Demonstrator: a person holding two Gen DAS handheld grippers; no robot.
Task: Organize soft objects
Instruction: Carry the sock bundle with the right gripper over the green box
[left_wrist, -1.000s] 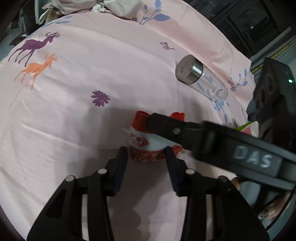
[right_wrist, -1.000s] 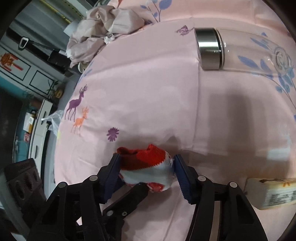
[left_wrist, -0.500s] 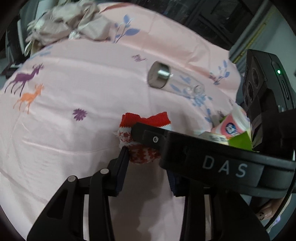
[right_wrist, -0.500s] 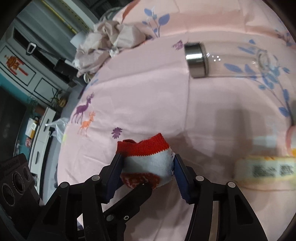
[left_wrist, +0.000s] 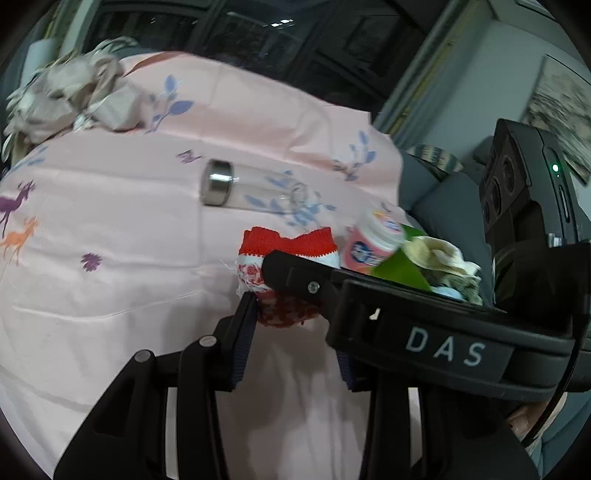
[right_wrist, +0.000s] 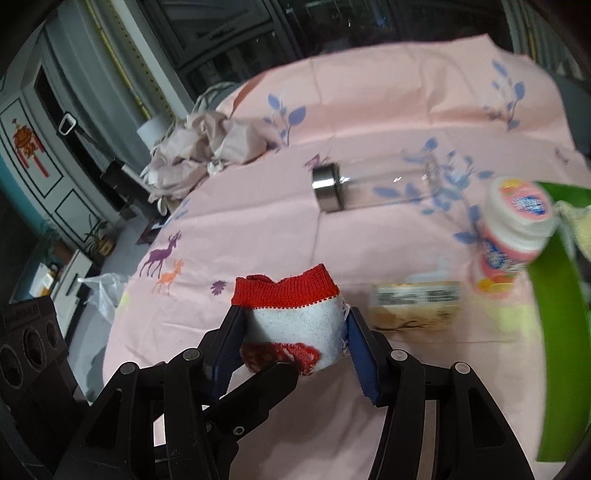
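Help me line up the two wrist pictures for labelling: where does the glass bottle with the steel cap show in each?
Left wrist: the glass bottle lies on its side above centre, on the pink sheet, above the red-cuffed sock.
Right wrist: it lies upper centre-right, cap to the left, beyond the sock.
Shared landmark: the purple deer print.

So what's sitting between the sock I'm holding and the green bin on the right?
In the right wrist view, between the sock and the green bin lie a flat yellowish packet and a pink bottle on the pink sheet.
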